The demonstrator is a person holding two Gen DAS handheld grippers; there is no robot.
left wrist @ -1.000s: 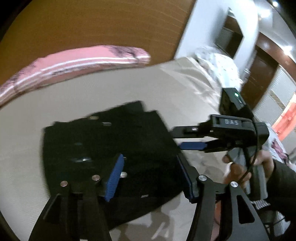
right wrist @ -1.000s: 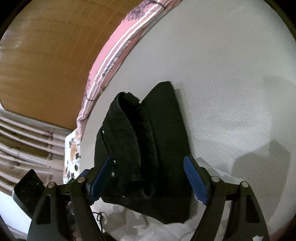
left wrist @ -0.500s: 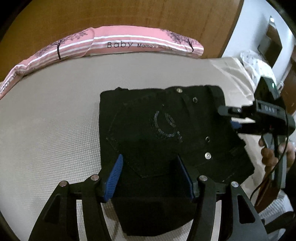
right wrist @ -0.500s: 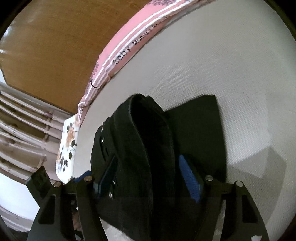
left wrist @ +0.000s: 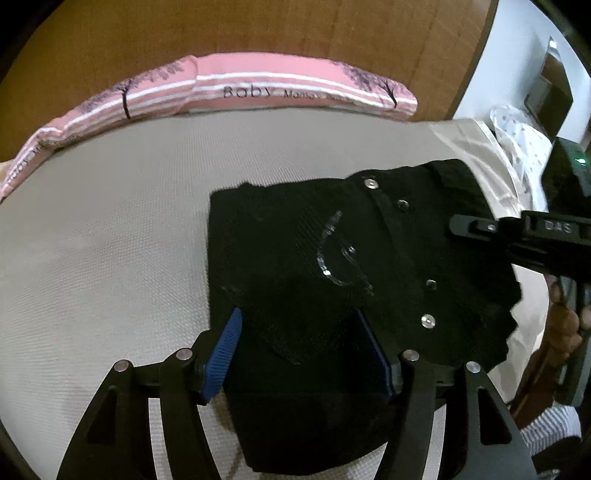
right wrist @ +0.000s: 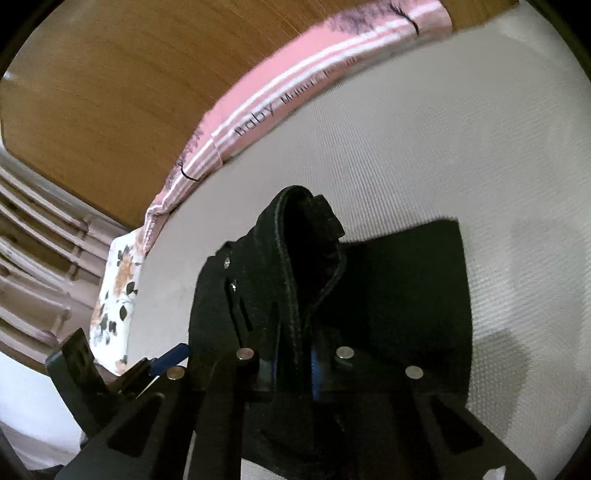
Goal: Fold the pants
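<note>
Pants (left wrist: 332, 280): black, folded into a compact block on the pale mattress (left wrist: 103, 240); long axis runs near to far in the left wrist view, studded waistband edge to the right. Left gripper (left wrist: 301, 350): jaws apart, straddling the near end, lately widened slightly, pads not pressing. Right gripper (right wrist: 291, 363): jaws have just been closing and now pinch a raised ridge of waistband; a second ago they stood wide. Pink bolster (left wrist: 258, 88): far edge, against wooden headboard (left wrist: 258, 29).
</note>
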